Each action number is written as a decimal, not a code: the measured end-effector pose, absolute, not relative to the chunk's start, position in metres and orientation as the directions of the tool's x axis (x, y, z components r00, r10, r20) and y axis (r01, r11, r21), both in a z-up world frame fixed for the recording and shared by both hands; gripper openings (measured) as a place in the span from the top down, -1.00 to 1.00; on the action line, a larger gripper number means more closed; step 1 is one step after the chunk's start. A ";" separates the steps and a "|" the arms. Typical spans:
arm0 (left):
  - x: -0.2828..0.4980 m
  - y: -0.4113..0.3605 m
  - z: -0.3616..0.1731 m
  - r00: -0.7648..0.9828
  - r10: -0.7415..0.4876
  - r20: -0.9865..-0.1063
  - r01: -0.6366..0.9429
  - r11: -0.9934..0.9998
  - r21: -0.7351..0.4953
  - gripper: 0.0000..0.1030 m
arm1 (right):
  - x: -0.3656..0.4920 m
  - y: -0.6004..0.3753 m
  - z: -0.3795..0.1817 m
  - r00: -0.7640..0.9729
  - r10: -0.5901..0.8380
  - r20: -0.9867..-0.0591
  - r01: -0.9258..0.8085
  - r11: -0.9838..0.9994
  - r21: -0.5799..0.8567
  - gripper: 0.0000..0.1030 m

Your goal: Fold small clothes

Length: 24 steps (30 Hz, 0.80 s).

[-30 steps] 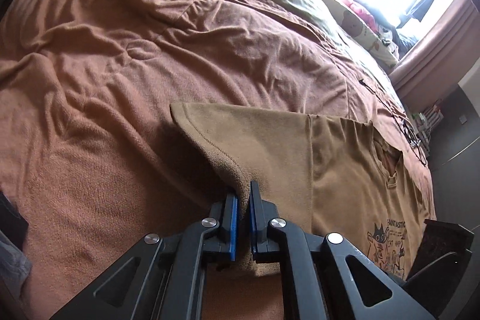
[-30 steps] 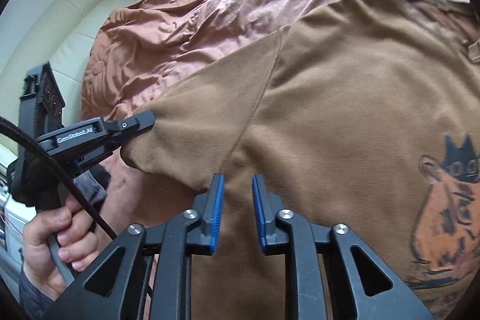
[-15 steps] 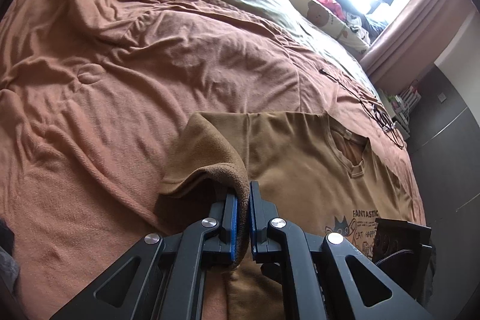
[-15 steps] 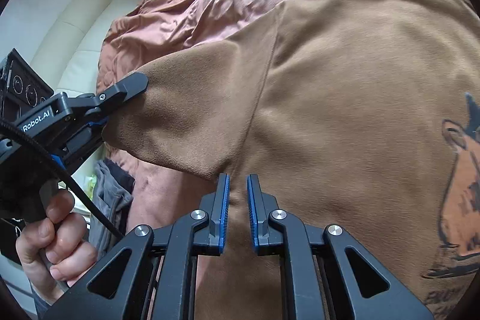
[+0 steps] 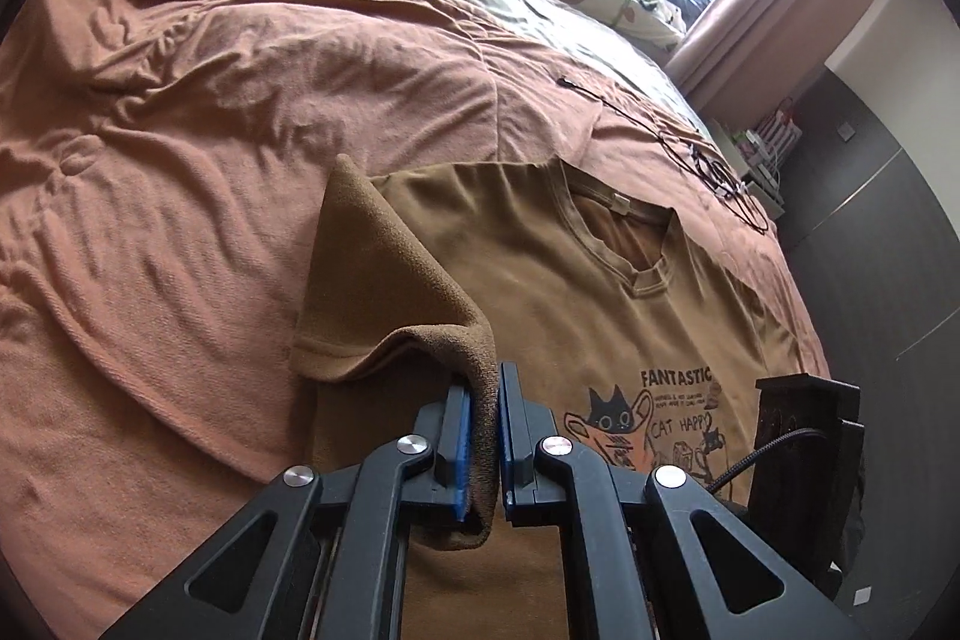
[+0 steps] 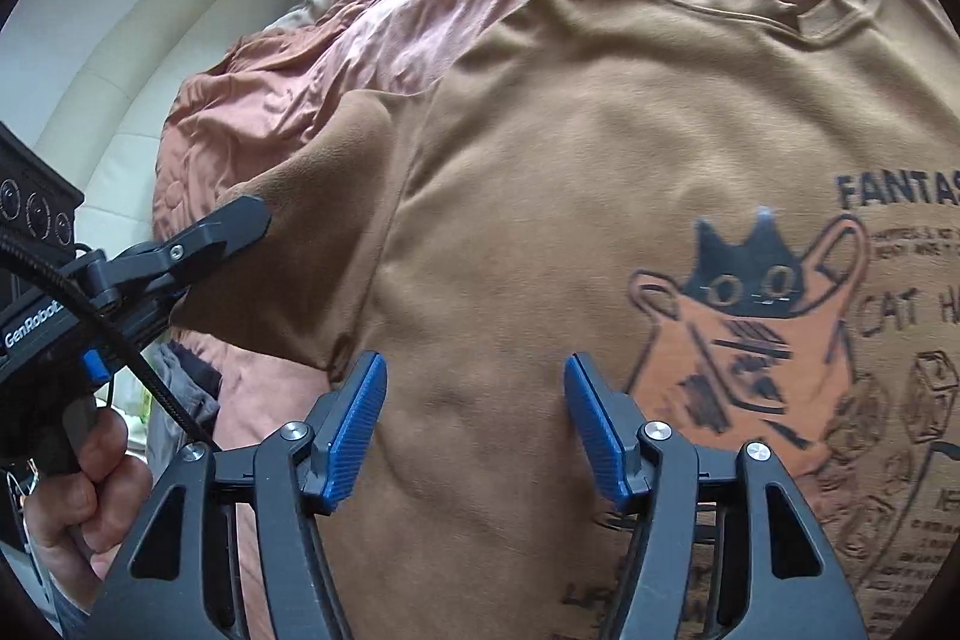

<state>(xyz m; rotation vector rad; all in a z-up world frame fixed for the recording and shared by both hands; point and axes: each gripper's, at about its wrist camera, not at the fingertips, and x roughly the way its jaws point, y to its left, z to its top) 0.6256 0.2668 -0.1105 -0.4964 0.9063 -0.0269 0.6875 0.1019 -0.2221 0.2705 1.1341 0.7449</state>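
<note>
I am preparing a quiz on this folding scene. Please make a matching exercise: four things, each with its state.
Things:
1. left gripper
2. right gripper
3. brown cat-print T-shirt
4. thin black cable

States:
A. open, holding nothing
B. lying on the rust-orange blanket by the far edge
C. spread flat, print up
D. shut on the T-shirt's sleeve

Pairs: 1-D, 2-A, 3-C, 4-B

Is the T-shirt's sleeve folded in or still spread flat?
Partly folded: left gripper holds the sleeve lifted over the T-shirt, not yet laid flat.
</note>
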 end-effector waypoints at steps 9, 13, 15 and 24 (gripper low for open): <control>0.618 0.281 -0.104 0.657 -0.196 -0.728 -0.225 0.871 -0.437 -0.24 | 0.687 0.087 -0.212 0.241 0.655 -0.716 -0.396 0.740 0.544 -0.16; 0.621 0.295 -0.120 0.634 -0.158 -0.757 -0.285 0.862 -0.419 -0.24 | 0.686 0.079 -0.213 0.241 0.658 -0.713 -0.418 0.734 0.536 -0.16; 0.625 0.301 -0.131 0.623 -0.156 -0.766 -0.306 0.853 -0.422 -0.23 | 0.688 0.076 -0.213 0.232 0.672 -0.704 -0.435 0.719 0.542 -0.16; 0.657 0.308 -0.177 0.557 -0.098 -0.824 -0.352 0.871 -0.342 0.12 | 0.691 0.059 -0.205 0.250 0.659 -0.710 -0.480 0.721 0.500 -0.16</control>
